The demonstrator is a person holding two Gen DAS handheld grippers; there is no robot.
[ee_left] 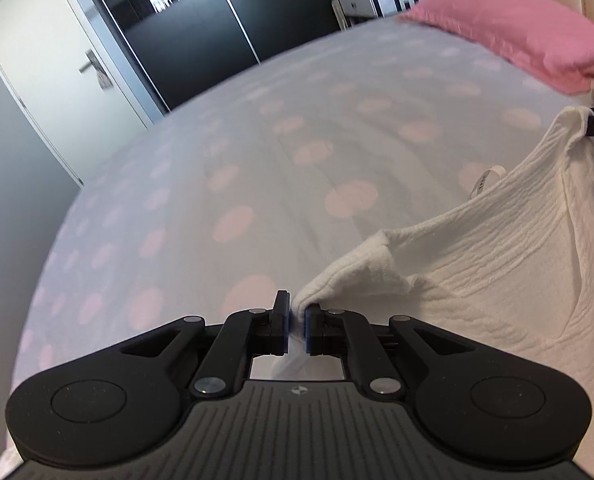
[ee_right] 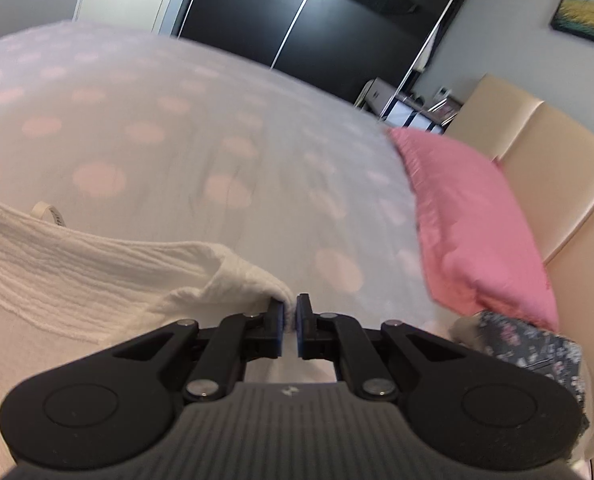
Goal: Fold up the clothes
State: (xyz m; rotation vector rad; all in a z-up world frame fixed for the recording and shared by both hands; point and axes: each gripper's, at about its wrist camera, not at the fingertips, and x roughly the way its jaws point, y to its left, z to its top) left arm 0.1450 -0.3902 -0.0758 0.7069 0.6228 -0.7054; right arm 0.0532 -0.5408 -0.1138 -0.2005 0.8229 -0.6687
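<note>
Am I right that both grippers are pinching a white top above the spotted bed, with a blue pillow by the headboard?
Nearly. The pillow is pink, as the right wrist view shows. Left gripper and right gripper each pinch the white top.

The bed [ee_left: 257, 152] fills most of both views, covered by a white bedspread [ee_right: 185, 128] printed with pale pink dots, its surface smooth apart from a few faint creases. A pink pillow [ee_right: 473, 220] lies at the head end, against the cream padded headboard [ee_right: 557, 168], and a dark floral-patterned cloth [ee_right: 537, 348] lies just below the pillow's near corner. A white ribbed garment [ee_left: 497, 248] is spread over the near part of the bedspread, though whether it rests flat or is partly lifted off cannot be told.
</note>
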